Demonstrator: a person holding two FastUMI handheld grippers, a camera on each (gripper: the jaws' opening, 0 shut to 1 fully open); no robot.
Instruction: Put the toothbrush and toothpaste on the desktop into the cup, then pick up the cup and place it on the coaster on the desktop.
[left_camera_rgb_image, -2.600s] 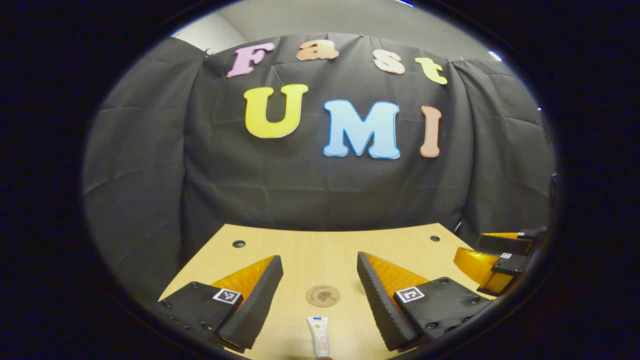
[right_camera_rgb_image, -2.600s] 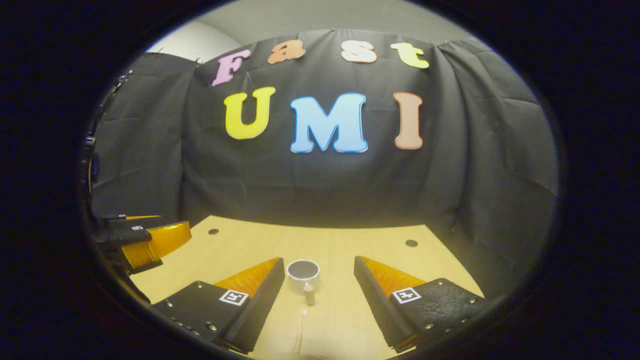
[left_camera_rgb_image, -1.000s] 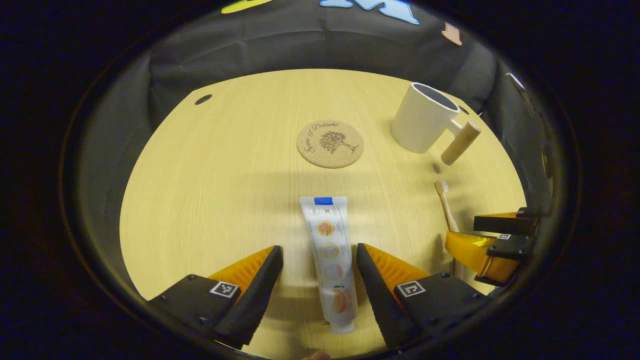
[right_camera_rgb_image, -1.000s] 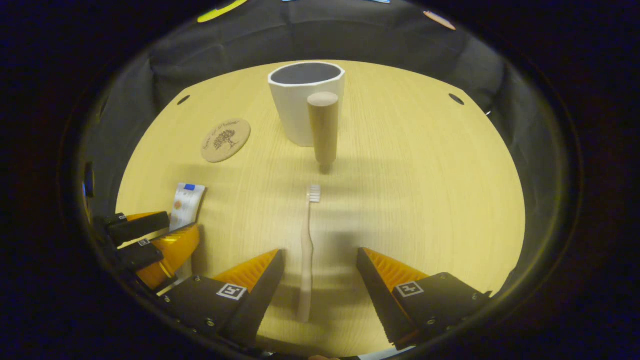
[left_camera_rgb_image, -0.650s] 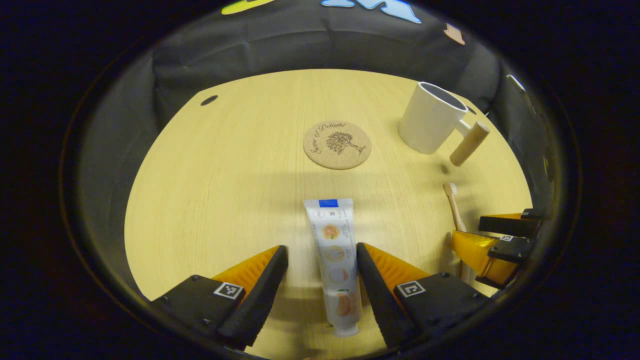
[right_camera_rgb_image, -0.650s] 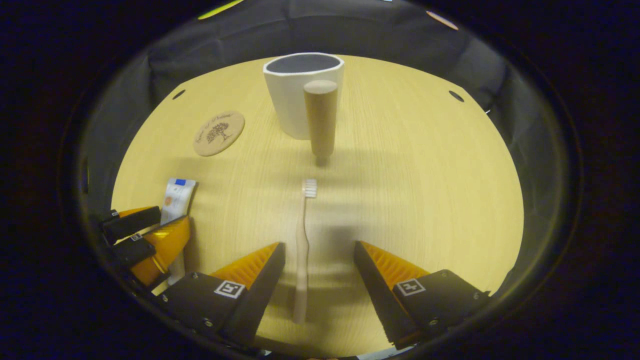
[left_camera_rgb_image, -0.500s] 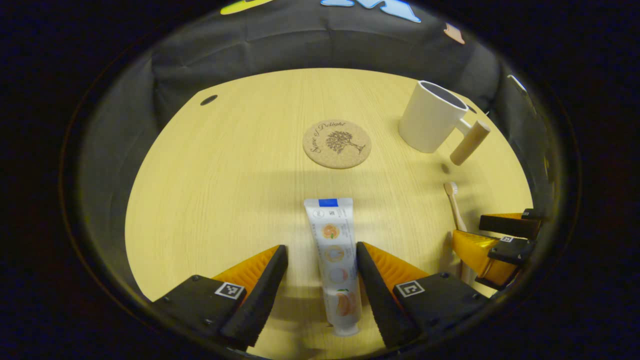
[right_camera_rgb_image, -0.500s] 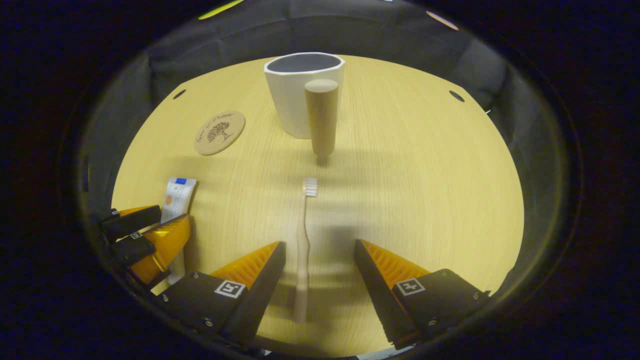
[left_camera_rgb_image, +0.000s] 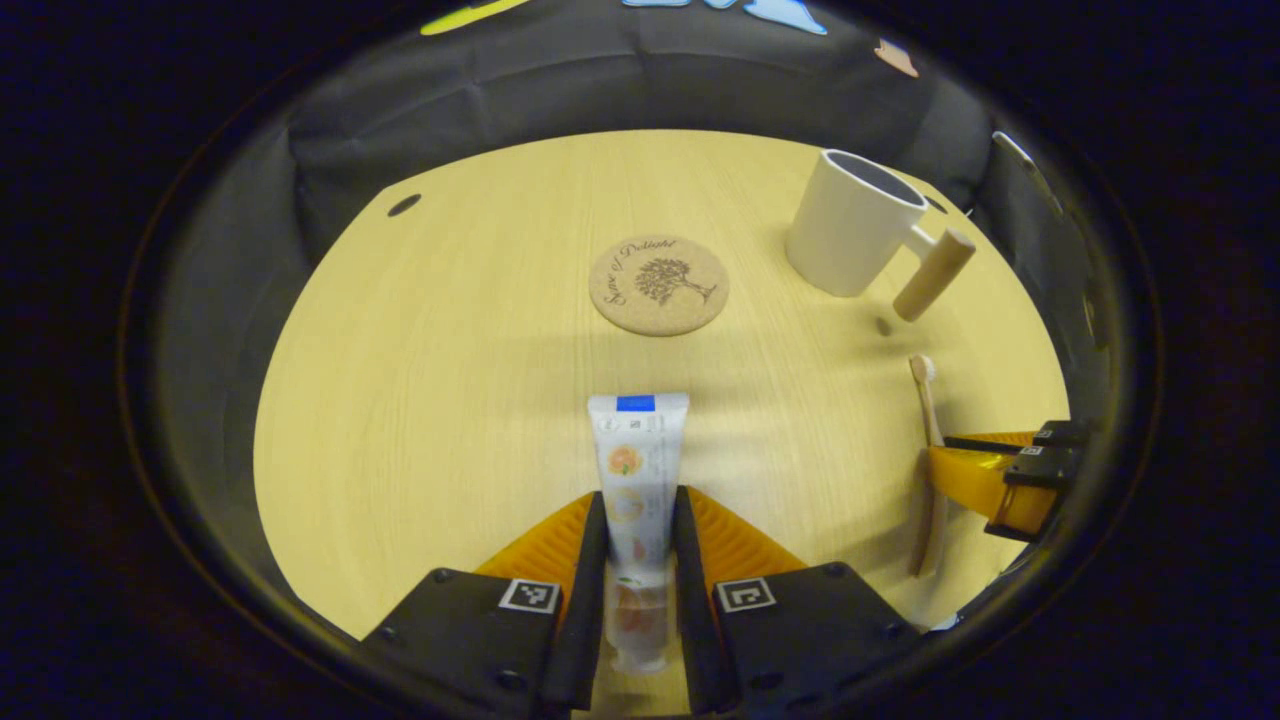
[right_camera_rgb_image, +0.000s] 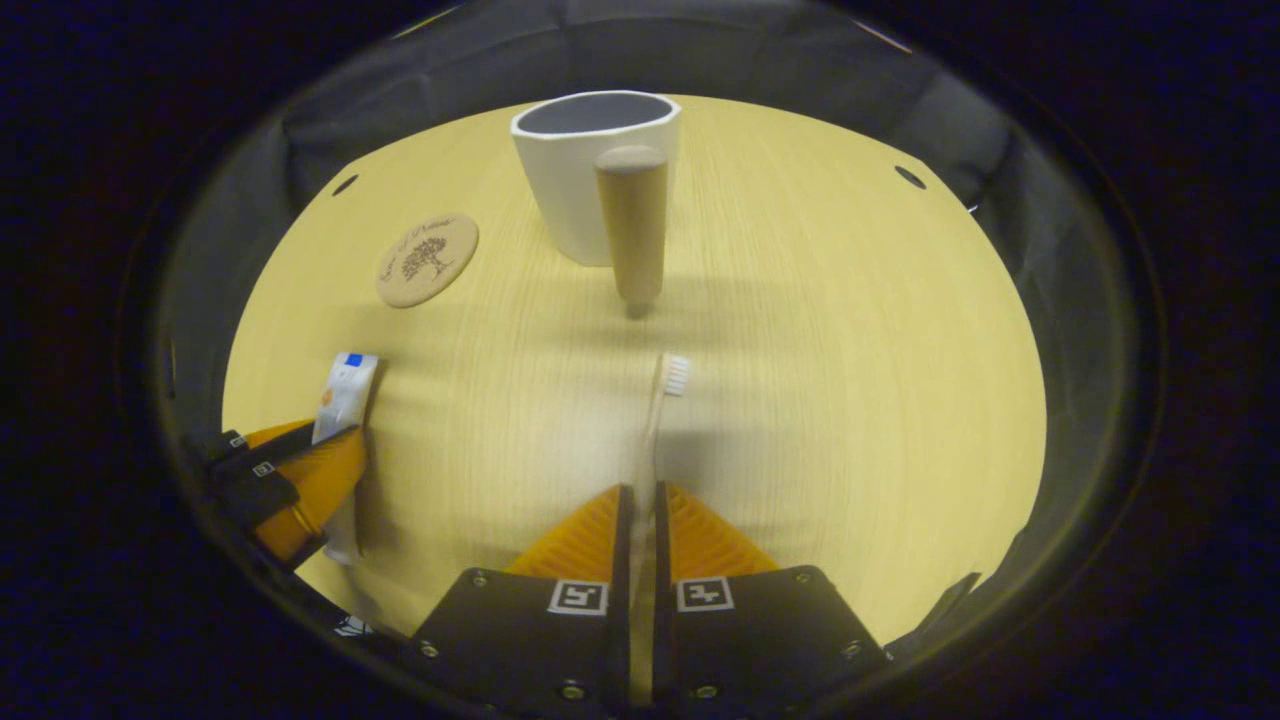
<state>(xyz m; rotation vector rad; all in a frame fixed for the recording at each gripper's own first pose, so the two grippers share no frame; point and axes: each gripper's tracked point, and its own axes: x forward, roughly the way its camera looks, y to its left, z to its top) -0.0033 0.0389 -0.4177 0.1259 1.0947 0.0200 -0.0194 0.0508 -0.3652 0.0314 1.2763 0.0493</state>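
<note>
My left gripper (left_camera_rgb_image: 640, 510) is shut on the white toothpaste tube (left_camera_rgb_image: 635, 460), which lies on the wooden desktop with its crimped end pointing away. My right gripper (right_camera_rgb_image: 640, 500) is shut on the handle of the wooden toothbrush (right_camera_rgb_image: 655, 420), bristles pointing toward the cup. The white cup (right_camera_rgb_image: 585, 175) with a wooden peg handle (right_camera_rgb_image: 632, 225) stands upright and empty beyond the toothbrush; it also appears at the right in the left gripper view (left_camera_rgb_image: 850, 235). The round cork coaster (left_camera_rgb_image: 658, 284) lies ahead of the toothpaste, left of the cup, and shows in the right gripper view too (right_camera_rgb_image: 427, 259).
The desktop (left_camera_rgb_image: 450, 330) has small dark holes near its far corners (left_camera_rgb_image: 404, 205). Black cloth walls close in the back and sides. The other gripper shows at the right edge of the left gripper view (left_camera_rgb_image: 1000, 480) and at the lower left of the right gripper view (right_camera_rgb_image: 290, 480).
Both grippers have gone from open to shut: the left one closed on the toothpaste tube, the right one on the toothbrush handle. The toothbrush head shifted slightly to the right.
</note>
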